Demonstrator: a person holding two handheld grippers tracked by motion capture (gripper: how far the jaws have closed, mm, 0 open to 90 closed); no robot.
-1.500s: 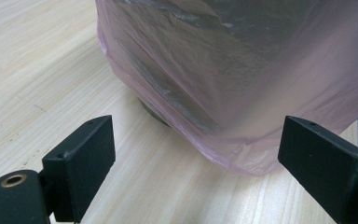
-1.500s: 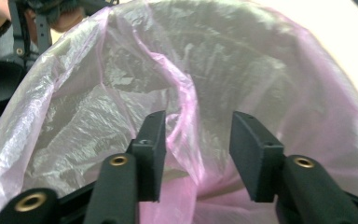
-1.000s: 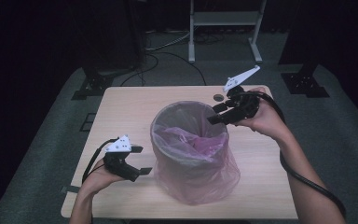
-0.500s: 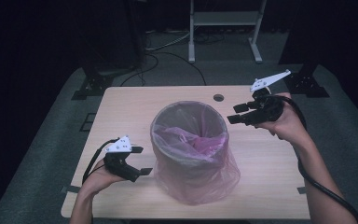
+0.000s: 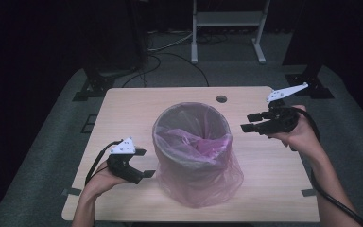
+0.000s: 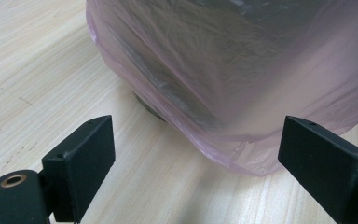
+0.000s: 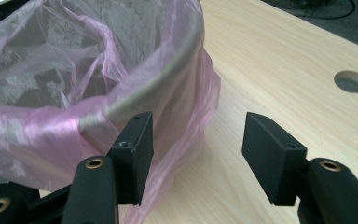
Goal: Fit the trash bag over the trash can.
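Black blocky fingers (image 7: 135,154) apart, crinkly pink bag (image 5: 203,175), round bin (image 5: 191,124), pale woodgrain table (image 5: 123,109)

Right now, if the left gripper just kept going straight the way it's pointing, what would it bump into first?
Most likely the pink plastic bag hanging down over the bin. The left gripper points at the bin's lower side, jaws open, with the loose plastic straight ahead above the table.

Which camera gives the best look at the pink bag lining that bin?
The high view: it shows the whole pink bag folded over the bin's rim and draped down to the table. The left gripper view shows just its bottom edge hanging by the bin's foot. The right gripper view shows its crumpled inside and one side, close up.
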